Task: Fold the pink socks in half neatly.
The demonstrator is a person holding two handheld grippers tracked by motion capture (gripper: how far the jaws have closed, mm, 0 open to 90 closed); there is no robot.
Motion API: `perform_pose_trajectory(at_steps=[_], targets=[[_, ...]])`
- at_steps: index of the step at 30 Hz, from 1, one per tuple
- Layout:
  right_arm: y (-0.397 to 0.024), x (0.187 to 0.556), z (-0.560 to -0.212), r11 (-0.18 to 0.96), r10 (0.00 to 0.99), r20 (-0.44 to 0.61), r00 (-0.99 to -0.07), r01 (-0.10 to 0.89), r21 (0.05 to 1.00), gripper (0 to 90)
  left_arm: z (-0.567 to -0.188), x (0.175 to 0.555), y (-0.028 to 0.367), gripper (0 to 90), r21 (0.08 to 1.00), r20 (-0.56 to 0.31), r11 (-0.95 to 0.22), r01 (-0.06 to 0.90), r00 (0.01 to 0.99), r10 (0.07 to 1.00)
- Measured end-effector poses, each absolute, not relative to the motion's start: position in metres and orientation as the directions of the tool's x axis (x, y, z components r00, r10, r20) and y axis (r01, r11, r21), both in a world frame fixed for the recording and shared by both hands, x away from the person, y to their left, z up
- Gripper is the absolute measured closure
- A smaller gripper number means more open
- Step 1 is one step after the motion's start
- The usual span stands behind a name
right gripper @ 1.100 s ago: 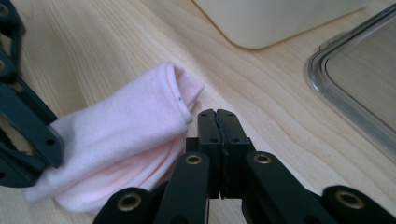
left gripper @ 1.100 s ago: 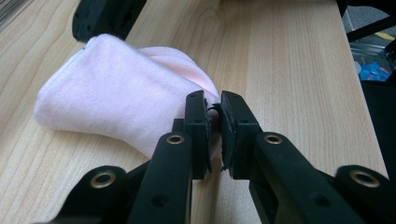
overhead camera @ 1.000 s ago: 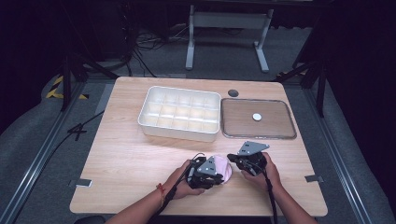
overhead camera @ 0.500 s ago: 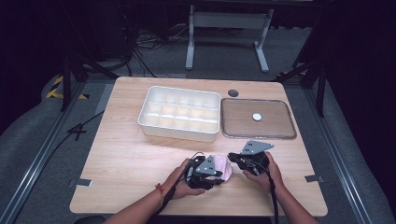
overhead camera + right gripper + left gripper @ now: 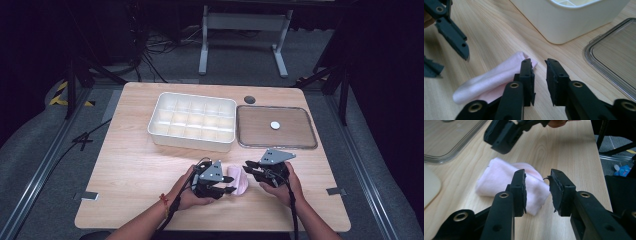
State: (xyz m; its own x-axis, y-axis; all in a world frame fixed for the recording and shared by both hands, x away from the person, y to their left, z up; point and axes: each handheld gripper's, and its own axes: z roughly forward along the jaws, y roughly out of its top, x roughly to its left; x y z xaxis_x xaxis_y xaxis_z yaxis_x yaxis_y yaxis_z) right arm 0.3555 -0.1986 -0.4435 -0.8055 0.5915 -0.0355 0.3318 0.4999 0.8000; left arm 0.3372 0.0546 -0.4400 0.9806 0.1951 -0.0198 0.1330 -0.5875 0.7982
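Pink cloth [image 5: 238, 180], folded, lies on the wooden table [image 5: 135, 165] in the lower middle of the high view, between my two grippers. Left gripper [image 5: 227, 189] sits at its left edge, lower centre of frame, jaw tips right at the cloth. Right gripper [image 5: 248, 167] is just right of the cloth, tips pointing toward it. White compartment tray [image 5: 192, 122] stands above, centre frame; clear lid [image 5: 276, 127] lies flat to its right with a small white disc [image 5: 274, 125] on it. A dark round spot [image 5: 249, 99] sits on the table near the far edge.

Left gripper view: pink cloth [image 5: 499, 182] in mid-frame, a folded bundle flat on the wood. My left gripper [image 5: 537, 192] has its jaws parted, nothing between the pads; they have just been opening. The cloth lies behind and under the left-hand jaw, not pinched. The other gripper [image 5: 504, 135] hangs at the upper left of frame, above the cloth. Lid edge [image 5: 446, 155] at upper left.

Right gripper view: pink cloth [image 5: 489, 77] at lower left, running out from behind the left-hand jaw. My right gripper [image 5: 539, 81] shows a narrow gap between the pads, bare table seen through it; jaws have just been opening, not gripping the cloth. Tray wall [image 5: 574, 22] at top, lid [image 5: 614, 62] at right, left gripper's jaws [image 5: 451, 35] at upper left.
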Motion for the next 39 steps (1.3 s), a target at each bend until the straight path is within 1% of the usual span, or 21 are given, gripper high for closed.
perform_pose_trajectory(at_steps=[3, 8, 11, 15, 21, 22, 23, 26, 27, 29, 31, 34, 36, 37, 39], targets=[[-0.195, 0.353, -0.44, 0.489, 0.588, -0.025, -0.808, 0.331, 0.807, 66.2, -0.434, 0.339, 0.067, 63.5, 0.792, 0.003, -0.597, 0.127, 0.977, 0.213], [-0.188, 0.349, -0.437, 0.471, 0.579, 0.006, -0.815, 0.341, 0.814, 56.4, -0.428, 0.344, 0.096, 59.8, 0.78, 0.03, -0.606, 0.153, 0.959, 0.281], [-0.183, 0.349, -0.44, 0.483, 0.571, 0.014, -0.821, 0.35, 0.803, 55.2, -0.43, 0.344, 0.112, 56.8, 0.768, 0.036, -0.617, 0.173, 0.95, 0.311], [-0.179, 0.353, -0.45, 0.505, 0.566, 0.032, -0.824, 0.377, 0.776, 52.4, -0.438, 0.341, 0.132, 53.9, 0.724, 0.064, -0.664, 0.187, 0.94, 0.335], [-0.18, 0.361, -0.463, 0.526, 0.57, 0.065, -0.819, 0.425, 0.736, 48.6, -0.449, 0.34, 0.157, 49.9, 0.705, 0.064, -0.671, 0.23, 0.922, 0.382], [-0.181, 0.363, -0.466, 0.53, 0.568, 0.078, -0.819, 0.437, 0.727, 47.4, -0.45, 0.34, 0.162, 47.6, 0.701, 0.066, -0.673, 0.236, 0.918, 0.391], [-0.181, 0.363, -0.466, 0.53, 0.568, 0.078, -0.819, 0.437, 0.727, 47.4, -0.451, 0.34, 0.166, 47.6, 0.698, 0.065, -0.672, 0.247, 0.913, 0.403], [-0.183, 0.367, -0.469, 0.515, 0.57, 0.128, -0.811, 0.474, 0.714, 44.5, -0.455, 0.341, 0.175, 41.8, 0.701, 0.049, -0.654, 0.285, 0.895, 0.443], [-0.184, 0.369, -0.47, 0.512, 0.569, 0.141, -0.81, 0.483, 0.71, 43.0, -0.457, 0.341, 0.177, 37.5, 0.699, 0.05, -0.649, 0.302, 0.884, 0.465], [-0.186, 0.374, -0.472, 0.501, 0.562, 0.185, -0.807, 0.509, 0.7, 43.7, -0.46, 0.342, 0.181, 35.7, 0.694, 0.044, -0.643, 0.324, 0.872, 0.488], [-0.187, 0.377, -0.474, 0.504, 0.55, 0.205, -0.81, 0.517, 0.691, 44.4, -0.463, 0.343, 0.183, 34.4, 0.689, 0.046, -0.641, 0.34, 0.861, 0.506], [-0.188, 0.381, -0.475, 0.498, 0.517, 0.264, -0.814, 0.537, 0.681, 53.7, -0.466, 0.344, 0.185, 30.8, 0.676, 0.031, -0.643, 0.36, 0.858, 0.513], [-0.188, 0.381, -0.475, 0.5, 0.507, 0.283, -0.814, 0.545, 0.673, 57.8, -0.469, 0.344, 0.185, 31.1, 0.665, 0.046, -0.654, 0.359, 0.855, 0.517], [-0.187, 0.382, -0.474, 0.511, 0.496, 0.287, -0.82, 0.543, 0.667, 61.4, -0.472, 0.344, 0.182, 29.4, 0.651, 0.061, -0.667, 0.363, 0.851, 0.522], [-0.187, 0.382, -0.473, 0.518, 0.491, 0.286, -0.823, 0.539, 0.664, 63.0, -0.473, 0.343, 0.181, 28.8, 0.646, 0.061, -0.672, 0.363, 0.853, 0.519]])
